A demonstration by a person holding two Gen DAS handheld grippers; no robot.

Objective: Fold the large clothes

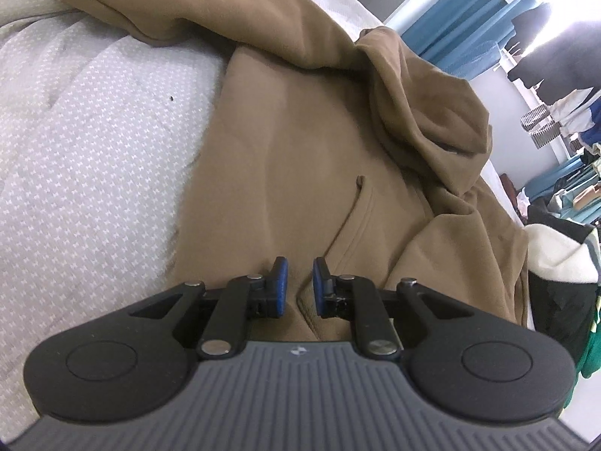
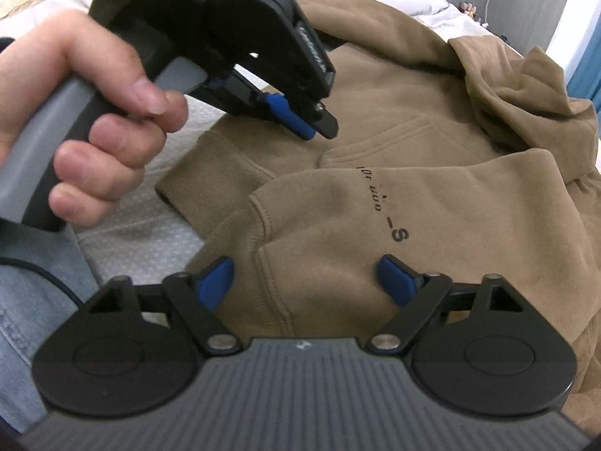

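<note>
A brown hoodie [image 2: 432, 195] lies spread over a white quilted bedcover [image 1: 94, 150], its front pocket facing up and dark lettering [image 2: 383, 206] printed across one folded panel. The hood [image 1: 432, 112] is bunched up toward the far side, and one sleeve [image 1: 188, 3] trails off across the bedcover.

The left gripper [image 1: 300, 282] is held by a bare hand [image 2: 86, 120] wrapped round its grey handle. Its blue pads [image 1: 281, 285] stand close together with only a slim gap between them, tips down near the pocket opening by the ribbed hem [image 2: 210, 165]. From the right wrist view the tips seem to press into the cloth, and a ridge of fabric rises into the gap in its own view, but I cannot say for certain that any fold is pinched.

The right gripper [image 2: 308, 278] hovers over the lower edge of the folded panel with its jaws spread wide. One blue pad [image 2: 216, 282] sits near the panel's seamed edge and the other further in over the brown cloth. Nothing is caught between them.

A leg in pale blue denim [image 2: 22, 300] shows at the near left. At the edge of the bed, beyond the hoodie, sits a heap of other clothes [image 1: 559, 263] in cream, black and green.
</note>
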